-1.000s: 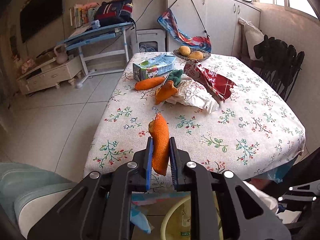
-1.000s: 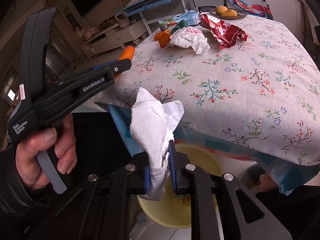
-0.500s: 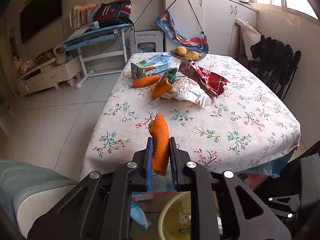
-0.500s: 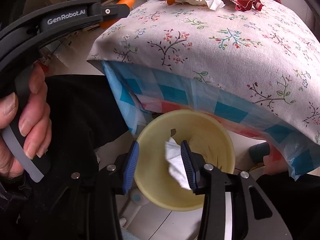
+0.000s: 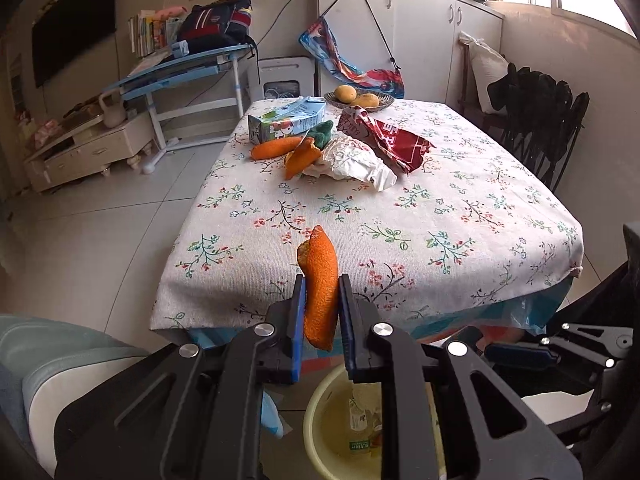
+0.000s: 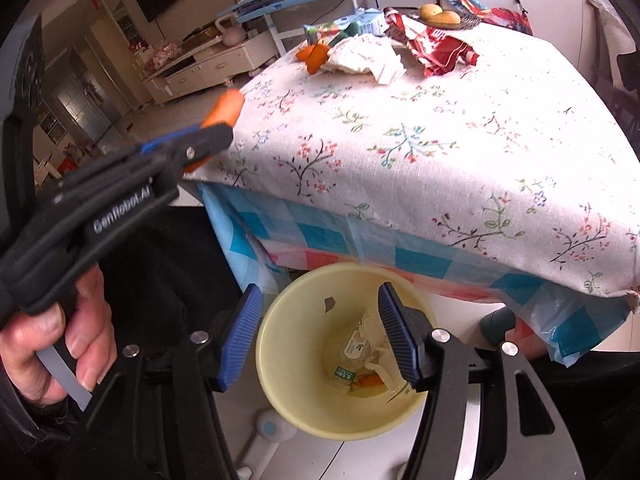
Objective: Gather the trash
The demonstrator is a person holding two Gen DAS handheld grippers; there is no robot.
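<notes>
My left gripper is shut on a piece of orange peel, held off the near edge of the table. It also shows in the right wrist view. My right gripper is open and empty above a yellow bin on the floor. White tissue, a small bottle and an orange scrap lie inside the bin. On the far part of the table lie more orange peels, crumpled white paper, a red wrapper and a milk carton.
The table has a floral cloth. A bowl of fruit stands at its far end. A black chair stands to the right, a blue desk to the far left. A light seat is at the near left.
My right gripper let go of the white tissue, which dropped into the bin, and its jaws opened wide. My left gripper drew back from the table with the peel.
</notes>
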